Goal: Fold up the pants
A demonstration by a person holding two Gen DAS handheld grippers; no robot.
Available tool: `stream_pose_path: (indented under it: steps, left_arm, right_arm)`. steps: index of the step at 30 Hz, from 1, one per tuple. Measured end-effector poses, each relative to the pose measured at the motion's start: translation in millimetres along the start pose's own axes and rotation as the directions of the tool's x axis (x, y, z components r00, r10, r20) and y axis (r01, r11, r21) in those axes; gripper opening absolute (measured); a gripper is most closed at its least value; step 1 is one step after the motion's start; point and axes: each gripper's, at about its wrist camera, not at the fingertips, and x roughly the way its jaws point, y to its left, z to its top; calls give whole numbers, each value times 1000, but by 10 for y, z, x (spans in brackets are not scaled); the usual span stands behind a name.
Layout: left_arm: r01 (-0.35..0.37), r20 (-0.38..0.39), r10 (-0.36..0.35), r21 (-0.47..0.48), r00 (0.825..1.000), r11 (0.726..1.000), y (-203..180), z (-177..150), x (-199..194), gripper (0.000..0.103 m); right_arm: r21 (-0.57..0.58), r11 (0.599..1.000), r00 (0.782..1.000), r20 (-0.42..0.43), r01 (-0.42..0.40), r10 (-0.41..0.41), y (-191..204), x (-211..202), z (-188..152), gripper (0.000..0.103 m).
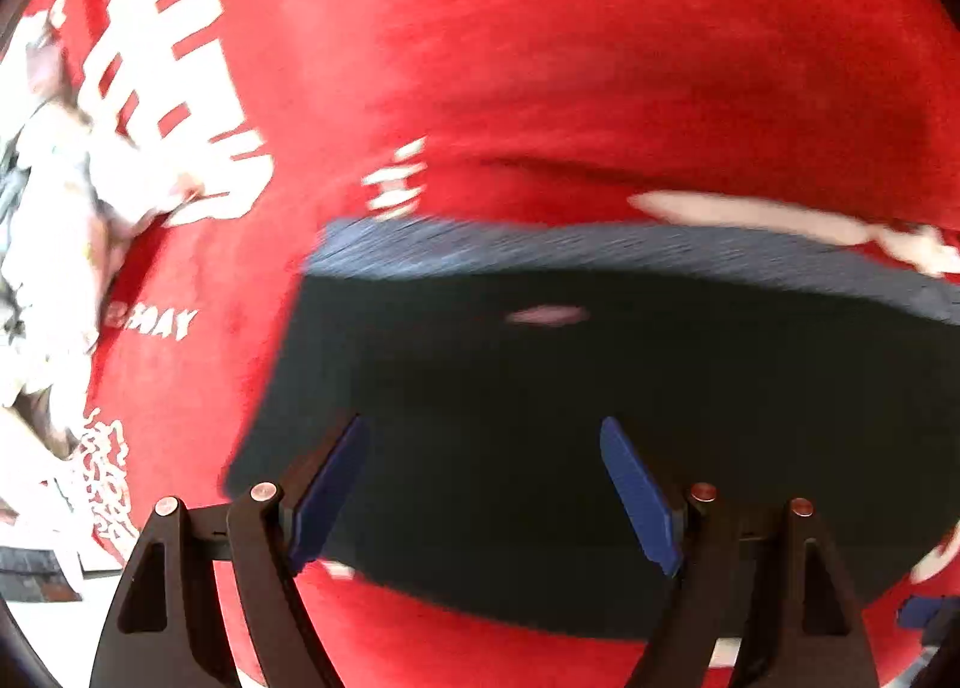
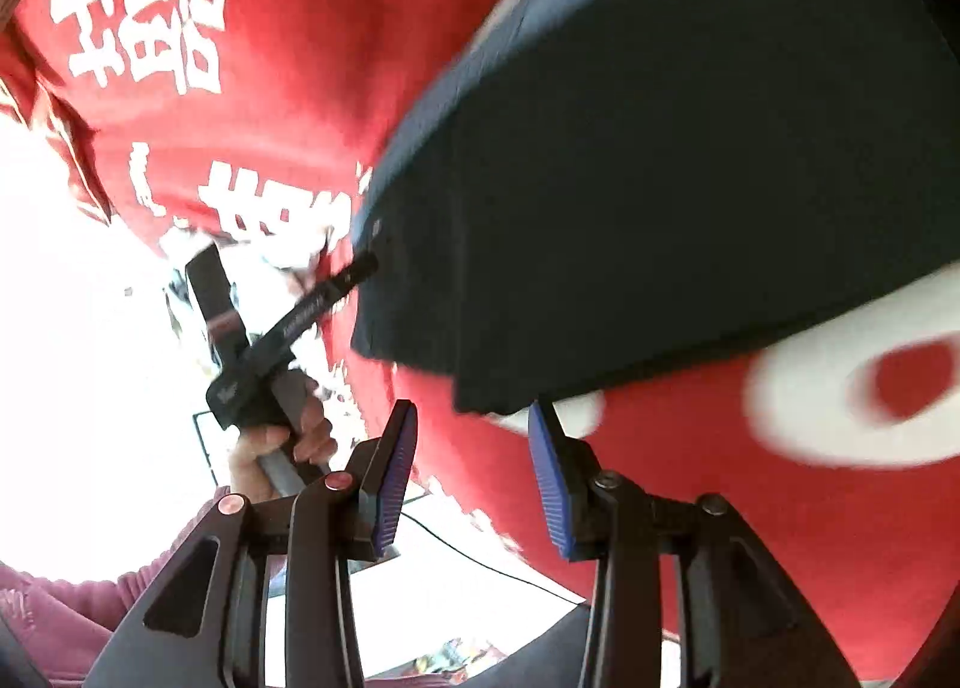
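The dark navy pants (image 1: 540, 388) lie folded flat on a red cloth with white characters (image 1: 480, 57). My left gripper (image 1: 483, 430) is open and empty, its blue pads over the near part of the pants. In the right wrist view the pants (image 2: 660, 178) fill the upper right. My right gripper (image 2: 474, 415) is open and empty, just off their near corner. The left gripper (image 2: 336, 280) shows there too, in a hand, its tip at the pants' left edge.
A crumpled pale garment (image 1: 54, 208) lies at the left edge of the red cloth. A person's hand and pink sleeve (image 2: 78, 616) are at the lower left of the right wrist view. The cloth's near edge (image 2: 480, 538) hangs over a bright floor with a thin cable.
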Motion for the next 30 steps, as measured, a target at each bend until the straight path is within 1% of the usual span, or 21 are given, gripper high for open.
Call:
stream_pose_path:
  steps: [2,3,4,5,7,11,12,13,14,15,17,19,21,23,26,28,30]
  left_arm:
    - [-43,-28,43,12,999,999,257,-113,229,81]
    - [-25,-29,25,12,999,1000,357,-164,314,87]
    - [16,2,-16,-9,1000,1000,477,-222,340,94]
    - [33,-6,-33,-17,999,999,522,-238,367,94]
    - [91,-18,-91,-48,996,995,615,-251,414,94]
    - [117,-4,-118,-50,993,992,649,-277,452,96]
    - [124,-1,-124,-51,992,991,666,-281,457,96]
    - [132,-1,-132,-56,991,990,683,-279,465,96]
    - [132,-3,-133,-59,991,989,715,-270,488,96]
    - [127,-4,-128,-58,992,990,721,-271,482,96]
    - [113,-4,-113,-47,994,993,753,-271,510,96]
    - [115,-4,-115,-46,993,992,698,-296,437,96]
    - [120,-2,-121,-50,993,991,712,-308,452,96]
    - [107,-1,-107,-43,994,993,691,-309,432,96]
    - [73,-7,-73,-26,997,997,642,-317,359,96]
    - [55,-14,-56,-25,998,998,620,-321,296,96]
    - [66,-7,-66,-20,998,998,578,-322,188,96]
  right_arm:
    - [13,1000,1000,-12,-3,3,5,252,-56,42]
    - [25,1000,1000,-9,-11,11,1,350,-38,42]
    - [38,999,1000,3,-23,23,-12,416,-39,42]
    - [45,999,1000,12,-27,26,-32,411,-32,42]
    - [65,997,999,30,-33,31,-61,451,-5,44]
    - [94,995,999,29,-24,21,-110,562,-20,44]
    - [109,994,1000,27,-10,7,-136,591,-26,44]
    - [118,993,1000,30,1,-5,-128,622,-14,42]
    - [126,992,999,40,17,-22,-88,664,7,35]
    - [123,992,998,51,34,-40,-61,656,27,7]
    - [56,996,993,88,70,-75,154,629,102,7]
    - [-34,989,985,104,143,-139,338,601,76,7]
    - [-37,983,980,101,177,-173,289,635,10,6]
    - [9,981,977,91,194,-194,112,687,-75,6]
    - [60,984,980,92,171,-176,6,700,-149,6]
    - [59,991,988,87,123,-128,32,631,-146,6]
    - [54,991,988,92,123,-127,54,542,-130,12]
